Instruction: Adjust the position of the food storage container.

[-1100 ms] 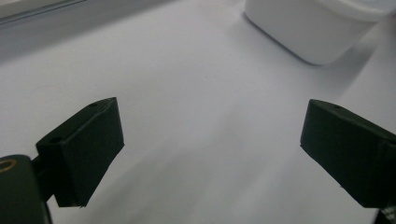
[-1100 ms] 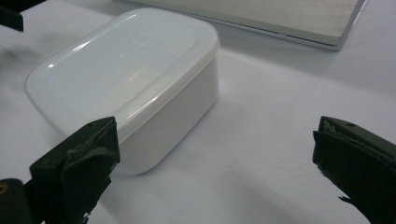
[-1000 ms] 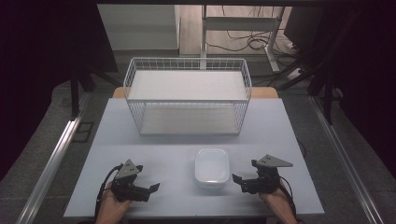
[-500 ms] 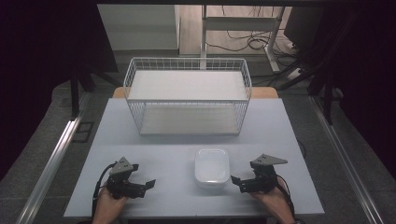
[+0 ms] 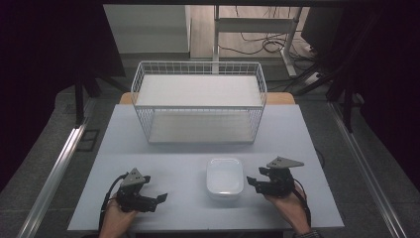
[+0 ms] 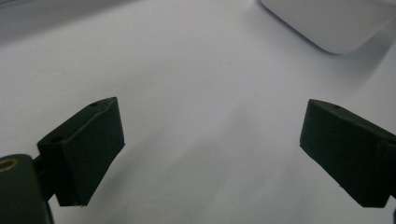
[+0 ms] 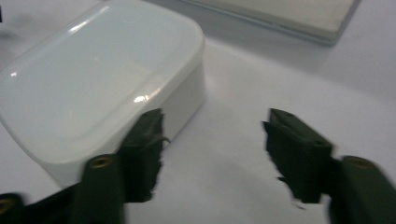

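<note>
Beside the white container (image 5: pixel 225 177), the right gripper (image 5: pixel 253 183) has just been closing its jaws on nothing, while the left gripper (image 5: pixel 159 199), well apart from it, holds its jaws spread.

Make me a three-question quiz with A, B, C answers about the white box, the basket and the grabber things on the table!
1. Where is the white lidded container?
A. inside the wire basket
B. on the table between the two grippers
C. on the floor

2. What colour is the wire basket?
A. white
B. red
C. black

3. How does the left gripper stand?
A. shut on the container
B. shut on nothing
C. open, nothing between its jaws

Answers: 1 B, the high view shows it on the table, with the right gripper close beside it; 2 A, its wires are white; 3 C, the left gripper view shows the jaws wide apart over bare table.
</note>
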The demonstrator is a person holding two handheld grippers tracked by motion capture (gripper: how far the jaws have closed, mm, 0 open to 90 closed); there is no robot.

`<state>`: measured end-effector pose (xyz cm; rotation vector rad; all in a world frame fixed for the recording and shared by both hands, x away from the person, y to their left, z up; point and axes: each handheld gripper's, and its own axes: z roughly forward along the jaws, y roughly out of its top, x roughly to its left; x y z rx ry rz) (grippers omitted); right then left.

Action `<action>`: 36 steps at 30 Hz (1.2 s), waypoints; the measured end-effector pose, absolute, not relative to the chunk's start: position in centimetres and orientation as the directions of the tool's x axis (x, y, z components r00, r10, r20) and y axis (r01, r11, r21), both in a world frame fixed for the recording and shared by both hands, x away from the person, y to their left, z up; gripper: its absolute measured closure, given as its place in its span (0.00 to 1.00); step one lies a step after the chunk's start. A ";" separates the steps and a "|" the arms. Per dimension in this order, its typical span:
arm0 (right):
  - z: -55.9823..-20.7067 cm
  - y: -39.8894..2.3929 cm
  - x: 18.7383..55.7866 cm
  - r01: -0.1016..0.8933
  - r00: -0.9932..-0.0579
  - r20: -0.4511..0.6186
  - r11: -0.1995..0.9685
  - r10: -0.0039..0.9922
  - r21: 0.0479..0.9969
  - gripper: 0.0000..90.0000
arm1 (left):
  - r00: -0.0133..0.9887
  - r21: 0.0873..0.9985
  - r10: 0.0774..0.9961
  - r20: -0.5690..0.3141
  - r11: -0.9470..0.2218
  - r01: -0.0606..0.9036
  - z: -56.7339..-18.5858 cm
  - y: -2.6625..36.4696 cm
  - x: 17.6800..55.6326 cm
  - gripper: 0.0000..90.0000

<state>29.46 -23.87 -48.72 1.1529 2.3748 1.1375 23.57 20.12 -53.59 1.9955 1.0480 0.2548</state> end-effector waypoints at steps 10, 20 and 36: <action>-48.4 -22.3 32.1 0.547 -0.671 0.102 0.398 0.734 0.737 0.96 | 0.644 0.749 0.744 -0.177 -0.322 0.578 -53.7 19.5 23.7 0.07; -49.1 -19.2 34.9 0.581 -0.677 0.116 0.431 0.727 0.690 0.99 | 0.648 0.740 0.743 -0.167 -0.339 0.580 -53.8 19.5 23.7 0.08; -49.0 -12.4 36.6 0.529 -0.767 0.112 0.524 0.631 0.667 0.99 | 0.632 0.737 0.756 -0.168 -0.329 0.590 -53.7 19.8 23.7 0.08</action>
